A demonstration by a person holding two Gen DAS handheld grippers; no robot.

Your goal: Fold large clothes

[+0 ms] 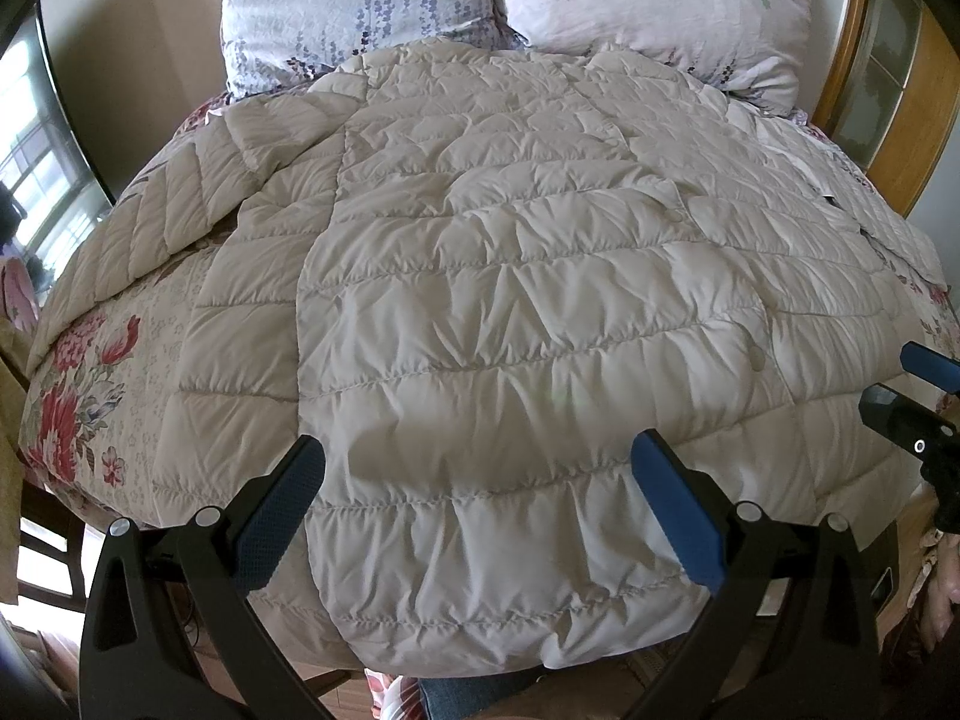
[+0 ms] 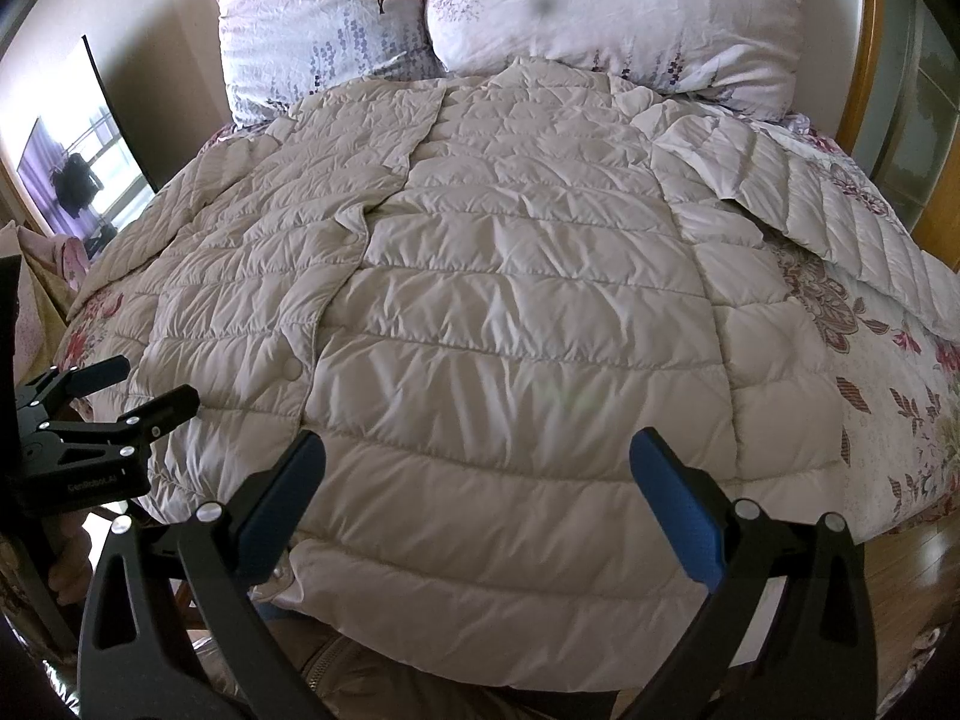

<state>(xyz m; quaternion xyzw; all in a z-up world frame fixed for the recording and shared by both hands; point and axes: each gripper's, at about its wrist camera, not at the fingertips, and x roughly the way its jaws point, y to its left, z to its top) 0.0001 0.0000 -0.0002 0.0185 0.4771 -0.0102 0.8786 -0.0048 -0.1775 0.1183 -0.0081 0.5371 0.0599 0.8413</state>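
A beige quilted down coat (image 1: 510, 300) (image 2: 510, 312) lies spread flat, front up, over a floral bedspread (image 1: 78, 384) (image 2: 888, 396), collar toward the pillows. One sleeve (image 1: 150, 240) stretches out to the left, and the other sleeve (image 2: 840, 228) reaches out to the right. Snap buttons (image 1: 757, 360) (image 2: 292, 368) run down the placket. My left gripper (image 1: 480, 480) hovers open over the hem's left half, holding nothing. Over the right half of the hem my right gripper (image 2: 480, 480) is open too, nothing between its blue pads (image 2: 678, 504). Each shows in the other's view: right gripper (image 1: 900, 387), left gripper (image 2: 141, 387).
Two flower-print pillows (image 1: 360, 6) (image 2: 618, 6) lean at the head of the bed. A wooden cabinet with glass panes (image 1: 888, 72) stands at the right. A dark reflective panel (image 2: 90, 168) is at the left wall. A person's jeans (image 1: 468, 696) show below the hem.
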